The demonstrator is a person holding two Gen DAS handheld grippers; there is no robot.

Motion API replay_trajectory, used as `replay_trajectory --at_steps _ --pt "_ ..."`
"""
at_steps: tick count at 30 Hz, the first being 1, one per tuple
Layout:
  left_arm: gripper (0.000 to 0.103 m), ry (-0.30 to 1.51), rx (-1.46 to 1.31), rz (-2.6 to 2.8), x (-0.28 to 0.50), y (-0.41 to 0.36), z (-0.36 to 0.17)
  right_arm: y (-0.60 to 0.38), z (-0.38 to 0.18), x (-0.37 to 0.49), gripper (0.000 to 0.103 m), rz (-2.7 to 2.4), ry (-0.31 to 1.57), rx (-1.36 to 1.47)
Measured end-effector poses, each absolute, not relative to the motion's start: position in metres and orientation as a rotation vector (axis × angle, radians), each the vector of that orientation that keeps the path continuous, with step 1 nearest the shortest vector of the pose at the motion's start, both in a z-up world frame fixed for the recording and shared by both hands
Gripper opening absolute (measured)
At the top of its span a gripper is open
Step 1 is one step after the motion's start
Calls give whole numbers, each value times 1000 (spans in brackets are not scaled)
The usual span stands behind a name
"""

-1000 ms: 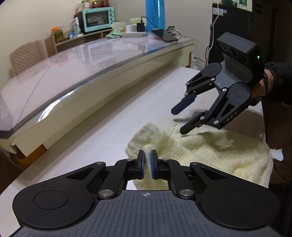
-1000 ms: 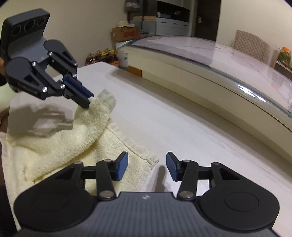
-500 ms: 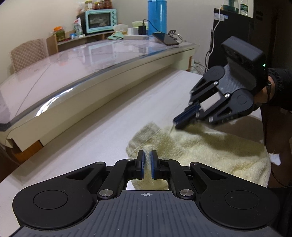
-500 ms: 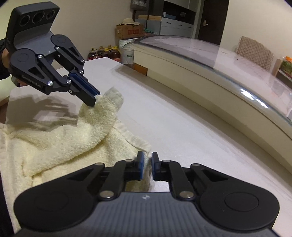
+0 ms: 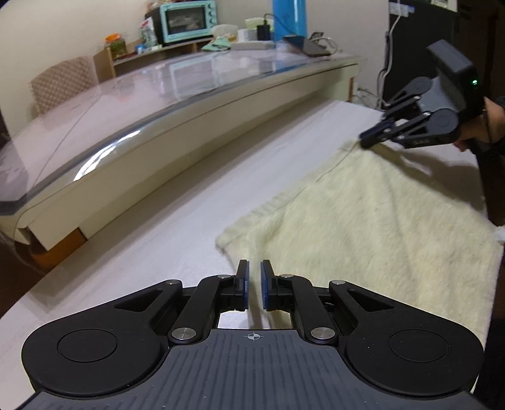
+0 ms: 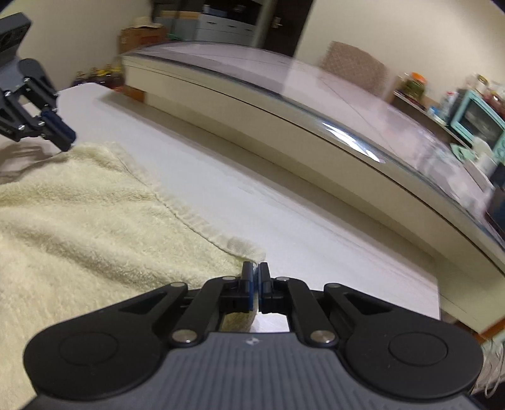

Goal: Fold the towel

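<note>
Pale yellow towel point(image 5: 378, 227) spread across the near part of a white tabletop point(image 5: 189, 205), mostly flat, with a hemmed edge running along the side toward the open table and soft ridges across the pile. One corner of it pinched between the pressed-together jaws of the right gripper point(image 6: 255, 272), the hem point(image 6: 202, 225) stretching away from that corner toward the other gripper; seen from the left wrist camera, the same right gripper point(image 5: 367, 138) at the far corner, held by a hand point(image 5: 492, 123) in a dark sleeve. Left gripper point(image 5: 254, 277) at the opposite corner, jaws opening, a narrow gap between the blue pads with a fold of towel rising into that gap; from the right wrist camera, fingertips of the left gripper point(image 6: 61, 137) touching or just above the corner, contact hard to tell. Beyond the tabletop, a long glass-topped table point(image 5: 157, 104) with a cream rim, well apart from the towel. Further back, a teal toaster oven point(image 5: 186, 19) on a shelf, a patterned chair point(image 5: 60, 85), a blue bottle point(image 5: 288, 19).
</note>
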State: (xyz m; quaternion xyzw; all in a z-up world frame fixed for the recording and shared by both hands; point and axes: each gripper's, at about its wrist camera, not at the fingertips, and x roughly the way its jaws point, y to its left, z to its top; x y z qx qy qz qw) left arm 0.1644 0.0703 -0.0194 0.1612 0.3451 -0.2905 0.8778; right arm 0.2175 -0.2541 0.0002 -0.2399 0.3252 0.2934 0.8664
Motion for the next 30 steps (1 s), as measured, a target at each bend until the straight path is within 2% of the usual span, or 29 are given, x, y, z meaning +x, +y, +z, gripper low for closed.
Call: replay_trajectory --at_steps 1,2,12,14,21,25,27,30 --pt "24 713 325 -591 167 71 -19 -256 0 217 3 614 683 -497" --pt "27 707 315 -581 169 72 -18 -258 -1 215 3 614 683 -501" --pt "28 701 359 -524 199 55 -28 -256 -3 215 4 631 676 -493" --pt "32 699 394 -494 199 53 -31 -255 -3 216 4 638 674 -494" --pt "32 680 466 -382 188 56 -31 -249 -5 222 5 676 666 -480" --pt "42 683 446 -350 188 63 -30 -244 -7 226 12 678 657 -493" --pt "42 691 429 -344 187 64 -28 -243 -5 227 22 666 649 -498" --pt "41 694 383 -343 181 68 -23 -250 6 217 23 668 617 -474"
